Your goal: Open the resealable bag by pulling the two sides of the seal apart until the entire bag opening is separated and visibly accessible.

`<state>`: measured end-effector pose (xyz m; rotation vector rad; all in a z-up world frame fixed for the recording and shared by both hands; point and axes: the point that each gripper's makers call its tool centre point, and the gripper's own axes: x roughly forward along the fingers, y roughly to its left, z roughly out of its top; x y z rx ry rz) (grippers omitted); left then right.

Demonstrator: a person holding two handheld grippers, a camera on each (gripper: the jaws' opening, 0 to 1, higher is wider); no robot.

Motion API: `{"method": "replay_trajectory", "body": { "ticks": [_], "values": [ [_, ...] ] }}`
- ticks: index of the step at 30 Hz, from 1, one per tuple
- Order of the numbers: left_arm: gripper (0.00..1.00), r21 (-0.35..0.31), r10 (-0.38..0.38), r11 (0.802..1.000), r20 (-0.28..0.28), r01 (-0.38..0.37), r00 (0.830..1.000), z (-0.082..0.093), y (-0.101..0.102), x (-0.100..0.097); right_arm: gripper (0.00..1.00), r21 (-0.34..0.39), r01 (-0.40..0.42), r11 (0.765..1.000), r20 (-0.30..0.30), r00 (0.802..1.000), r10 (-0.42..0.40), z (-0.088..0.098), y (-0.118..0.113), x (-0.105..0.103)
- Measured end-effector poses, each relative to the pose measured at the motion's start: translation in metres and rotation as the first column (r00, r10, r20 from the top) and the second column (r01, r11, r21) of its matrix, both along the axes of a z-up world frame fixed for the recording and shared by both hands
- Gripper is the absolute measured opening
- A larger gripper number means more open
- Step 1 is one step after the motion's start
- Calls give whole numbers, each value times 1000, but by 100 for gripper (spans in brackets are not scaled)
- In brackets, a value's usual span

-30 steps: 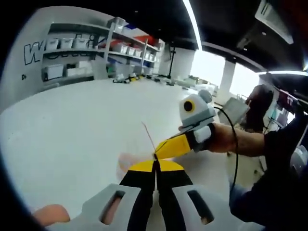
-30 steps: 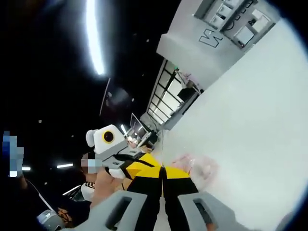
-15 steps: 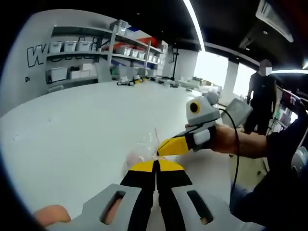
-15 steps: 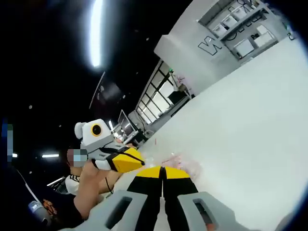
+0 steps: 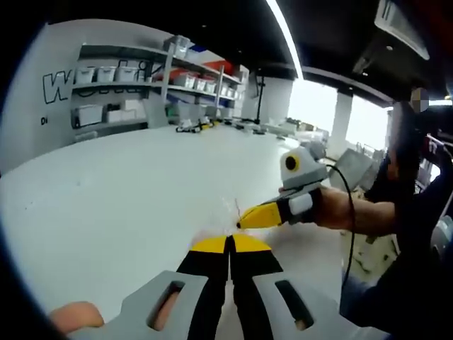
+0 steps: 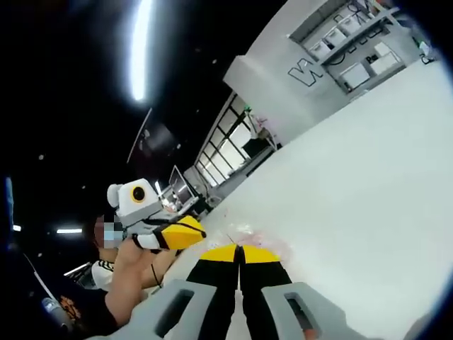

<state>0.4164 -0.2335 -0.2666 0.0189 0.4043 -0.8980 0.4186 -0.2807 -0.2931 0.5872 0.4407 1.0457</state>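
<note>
Both pairs of jaws are clenched, the left gripper (image 5: 229,239) and right gripper (image 5: 244,219) each pinching one lip of the clear bag (image 6: 249,234) held above the white table (image 5: 120,191); they should probably draw apart evenly until the seal parts.

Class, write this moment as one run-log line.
left gripper: shut on bag | right gripper: shut on bag | bag: held above white table

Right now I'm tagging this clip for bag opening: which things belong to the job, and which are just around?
Job:
- resealable bag
- left gripper, jaws closed on the bag
- right gripper, jaws closed on the bag

Around:
- white table
- shelves of bins
</note>
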Motion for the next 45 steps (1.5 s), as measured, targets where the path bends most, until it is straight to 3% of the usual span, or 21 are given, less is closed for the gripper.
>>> {"method": "replay_trajectory", "body": {
  "ticks": [11,25,29,32,34,45],
  "values": [
    [0,-91,57,994,20,-55,998,8,1,5,0,9,81,997,33,996,-81,14,-6,3],
    [0,-105,60,993,14,-58,998,9,2,7,0,15,70,997,36,997,-71,13,-2,4],
    [0,-87,35,996,16,-34,999,7,-4,2,0,-26,81,996,161,984,-76,13,-1,5],
    [0,-80,26,996,15,-25,1000,6,-6,0,1,-16,79,997,174,982,-75,17,0,5],
    [0,-78,19,997,13,-17,1000,6,-7,-1,7,-27,94,995,201,976,-87,20,-1,6],
    [0,-68,7,998,11,-6,1000,5,-11,-4,7,-31,70,997,231,971,-61,29,6,3]
  ]
}}
